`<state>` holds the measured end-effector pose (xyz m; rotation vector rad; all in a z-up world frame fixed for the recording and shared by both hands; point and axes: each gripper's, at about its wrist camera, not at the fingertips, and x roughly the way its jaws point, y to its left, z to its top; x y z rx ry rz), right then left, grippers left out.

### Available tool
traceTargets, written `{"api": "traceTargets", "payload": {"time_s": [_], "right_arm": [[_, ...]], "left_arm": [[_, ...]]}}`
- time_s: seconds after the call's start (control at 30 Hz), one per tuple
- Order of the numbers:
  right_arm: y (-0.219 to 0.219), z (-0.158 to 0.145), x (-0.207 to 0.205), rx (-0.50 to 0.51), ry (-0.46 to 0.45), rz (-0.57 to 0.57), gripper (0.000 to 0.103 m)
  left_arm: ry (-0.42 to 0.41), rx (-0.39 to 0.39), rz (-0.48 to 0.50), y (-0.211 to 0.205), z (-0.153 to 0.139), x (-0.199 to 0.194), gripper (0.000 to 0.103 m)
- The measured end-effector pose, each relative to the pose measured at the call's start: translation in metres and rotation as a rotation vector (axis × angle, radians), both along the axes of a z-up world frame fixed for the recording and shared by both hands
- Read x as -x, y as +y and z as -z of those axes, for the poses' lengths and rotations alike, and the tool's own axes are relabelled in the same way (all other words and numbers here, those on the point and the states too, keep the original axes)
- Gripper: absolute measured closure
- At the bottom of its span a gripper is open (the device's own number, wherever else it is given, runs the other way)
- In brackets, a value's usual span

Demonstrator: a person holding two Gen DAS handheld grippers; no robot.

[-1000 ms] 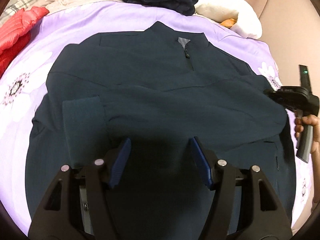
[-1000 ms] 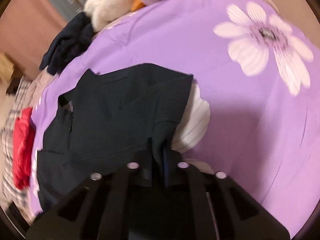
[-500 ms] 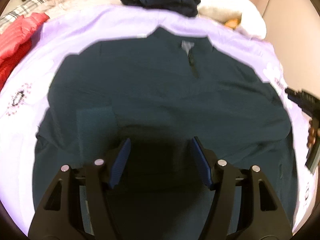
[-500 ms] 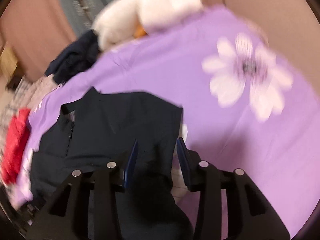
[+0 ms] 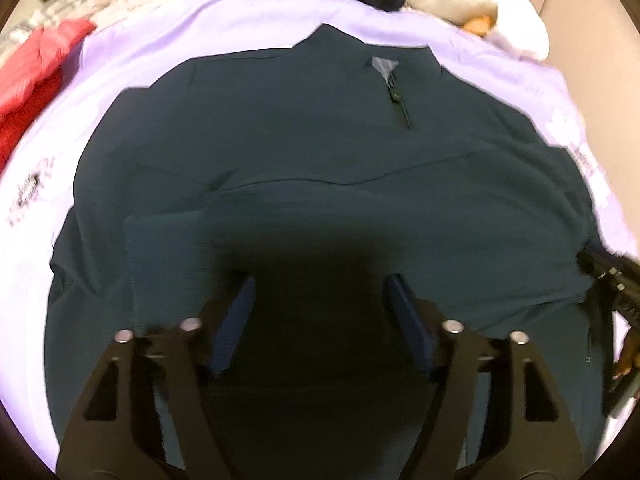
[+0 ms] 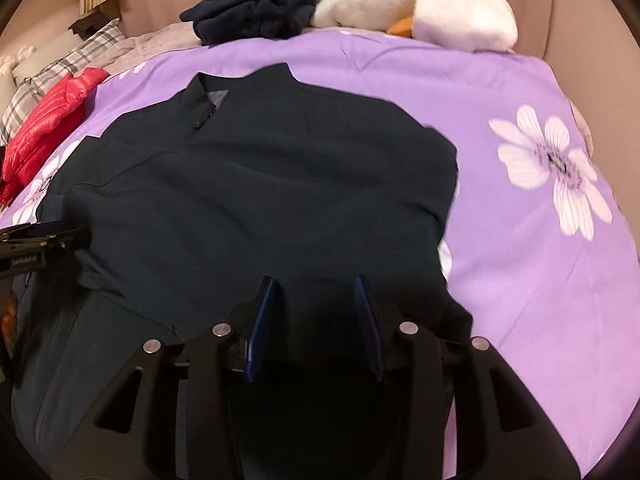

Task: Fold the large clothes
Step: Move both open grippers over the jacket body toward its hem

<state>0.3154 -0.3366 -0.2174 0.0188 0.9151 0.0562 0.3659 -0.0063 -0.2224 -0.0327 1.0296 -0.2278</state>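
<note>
Under the left gripper [image 5: 320, 320], jacket [image 5: 320, 152] hem hidden, shadowed, blurred.

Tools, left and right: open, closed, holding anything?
Left tool: open, empty, over the dark jacket.
Right tool: jaws have just been opening, now open, nothing between them, above the jacket.

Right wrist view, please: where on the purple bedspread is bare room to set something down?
The widest bare patch lies right of the dark jacket, around the white flower print. A narrower strip runs between the collar and the folded navy clothes. The left edge is crowded by the red jacket.
</note>
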Motion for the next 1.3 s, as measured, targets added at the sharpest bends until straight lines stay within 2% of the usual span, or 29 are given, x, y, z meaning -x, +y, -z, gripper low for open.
{"api": "traceTargets", "payload": {"time_s": [0.03,0.07,0.23,0.3,0.33,0.37,0.43,0.47,0.6,0.77,0.83,0.9,1.0,1.17,1.3], "right_arm": [[-0.006,0.001,0.003,-0.015,-0.001,0.011,0.062],[-0.011,0.0,0.006,-0.028,-0.003,0.025,0.062],[-0.042,-0.001,0.023,-0.064,0.022,0.171,0.062],[-0.046,-0.007,0.027,-0.032,0.023,0.214,0.062],[-0.043,-0.013,0.031,-0.019,0.006,0.211,0.062],[-0.037,-0.02,0.034,-0.015,-0.016,0.189,0.061],[-0.019,-0.031,0.038,-0.025,-0.058,0.12,0.054],[-0.008,-0.036,0.038,-0.028,-0.076,0.086,0.051],[0.037,-0.037,0.025,-0.046,-0.08,-0.017,0.05],[0.089,-0.013,0.003,-0.044,-0.024,-0.086,0.05],[0.104,0.002,-0.002,-0.012,0.022,-0.094,0.041],[0.115,0.003,-0.004,0.048,0.014,-0.103,0.039],[0.116,-0.01,0.003,0.023,0.013,-0.113,0.039],[0.121,-0.035,0.044,-0.009,-0.04,-0.145,0.039],[0.131,-0.035,0.08,-0.015,-0.033,-0.163,0.038]], "left_arm": [[0.005,0.005,0.001,0.004,-0.002,0.0,0.044],[0.008,0.0,0.004,0.005,-0.003,0.001,0.045],[0.001,-0.054,0.024,0.009,-0.01,0.008,0.045],[-0.003,-0.048,0.015,0.014,-0.014,0.012,0.045],[-0.014,-0.047,0.004,0.017,-0.018,0.015,0.041],[-0.028,-0.05,-0.003,0.019,-0.022,0.016,0.031],[-0.067,-0.04,-0.003,0.022,-0.031,0.023,0.026],[-0.071,-0.037,0.001,0.021,-0.033,0.025,0.026],[-0.068,-0.052,0.016,0.016,-0.031,0.029,0.026],[0.0,-0.089,-0.016,0.026,-0.012,0.029,0.026],[0.007,-0.082,-0.017,0.032,-0.01,0.032,0.026],[-0.003,-0.094,-0.024,0.04,-0.013,0.039,0.025],[-0.014,-0.058,-0.041,0.057,-0.021,0.054,0.023],[-0.021,0.027,-0.044,0.076,-0.03,0.09,0.018],[-0.04,0.03,0.001,0.073,-0.036,0.13,0.015]]}}
